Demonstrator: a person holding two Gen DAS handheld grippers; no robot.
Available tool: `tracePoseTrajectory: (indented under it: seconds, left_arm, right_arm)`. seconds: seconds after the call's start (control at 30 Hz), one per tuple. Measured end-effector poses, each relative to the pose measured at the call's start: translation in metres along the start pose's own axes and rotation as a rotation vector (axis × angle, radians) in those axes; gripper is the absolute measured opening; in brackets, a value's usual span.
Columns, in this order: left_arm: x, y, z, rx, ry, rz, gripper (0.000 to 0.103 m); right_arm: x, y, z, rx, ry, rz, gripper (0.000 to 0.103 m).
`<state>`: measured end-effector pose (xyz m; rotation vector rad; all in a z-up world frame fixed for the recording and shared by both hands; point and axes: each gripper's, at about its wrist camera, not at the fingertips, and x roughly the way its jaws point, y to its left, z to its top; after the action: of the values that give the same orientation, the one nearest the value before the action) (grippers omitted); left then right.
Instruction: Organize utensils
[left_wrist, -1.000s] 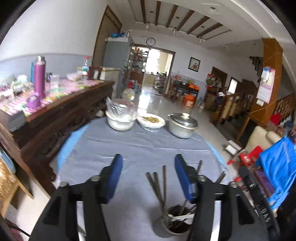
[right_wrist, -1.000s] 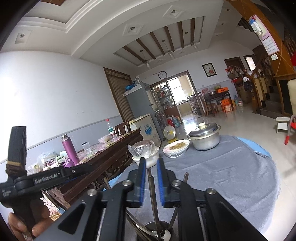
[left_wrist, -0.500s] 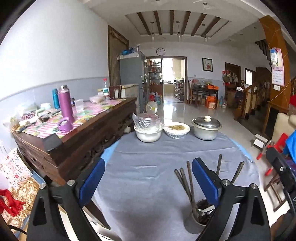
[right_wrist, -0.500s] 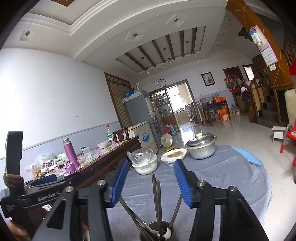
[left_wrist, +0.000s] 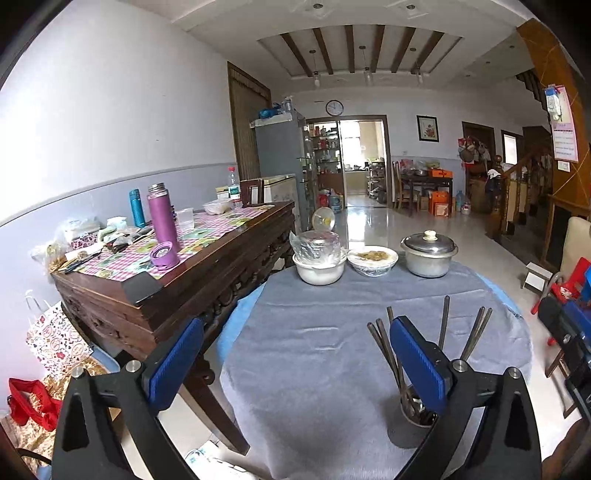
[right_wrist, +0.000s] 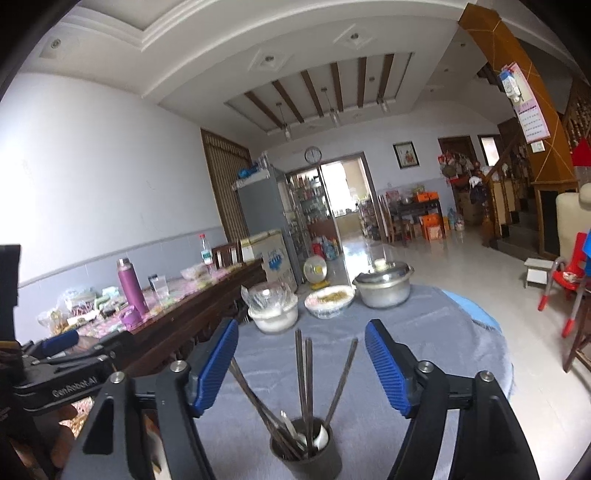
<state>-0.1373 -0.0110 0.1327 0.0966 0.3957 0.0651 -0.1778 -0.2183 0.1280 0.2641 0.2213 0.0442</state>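
A metal utensil cup (right_wrist: 306, 458) stands on the grey tablecloth (right_wrist: 424, 332), holding several chopsticks (right_wrist: 301, 373) and a white spoon (right_wrist: 319, 437). My right gripper (right_wrist: 301, 369) is open and empty, its blue pads wide apart above the cup. In the left wrist view the cup (left_wrist: 415, 411) sits behind the right finger of my left gripper (left_wrist: 295, 363), which is open and empty. The chopsticks (left_wrist: 443, 325) stick up there too.
At the table's far edge stand a white bowl under plastic (left_wrist: 319, 266), a dish of food (left_wrist: 373, 258) and a lidded metal pot (left_wrist: 428, 254). A dark wooden sideboard (left_wrist: 177, 280) with a purple flask (left_wrist: 162, 218) stands left. A red chair (right_wrist: 569, 277) stands right.
My right gripper has opened from nearly shut around a chopstick to wide open. The left gripper has opened wider and pulled back and left, so the cup now lies at its right.
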Motion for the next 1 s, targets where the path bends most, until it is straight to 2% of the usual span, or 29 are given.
tracePoseTrajectory:
  seconds: [0.17,0.3,0.43,0.67,1.0]
  left_arm:
    - [-0.015,0.0,-0.007,0.01,0.013,0.015,0.101]
    - [-0.024,0.0,-0.012,0.022,0.008,0.039,0.102]
    - [-0.026,0.002,-0.015,0.017,0.039,0.005,0.102]
    - [-0.034,0.007,-0.027,0.022,0.04,0.002,0.102]
    - [-0.038,0.016,-0.038,0.025,0.066,-0.01,0.102]
  right_arm:
    - [-0.008,-0.001,-0.005,-0.002,0.075,-0.009,0.076]
    - [-0.015,0.001,-0.011,-0.023,0.115,-0.028,0.081]
    - [-0.018,0.002,-0.02,-0.031,0.159,-0.045,0.081]
    - [-0.022,0.01,-0.036,-0.041,0.215,-0.07,0.081]
    - [-0.026,0.032,-0.04,-0.075,0.232,-0.083,0.081]
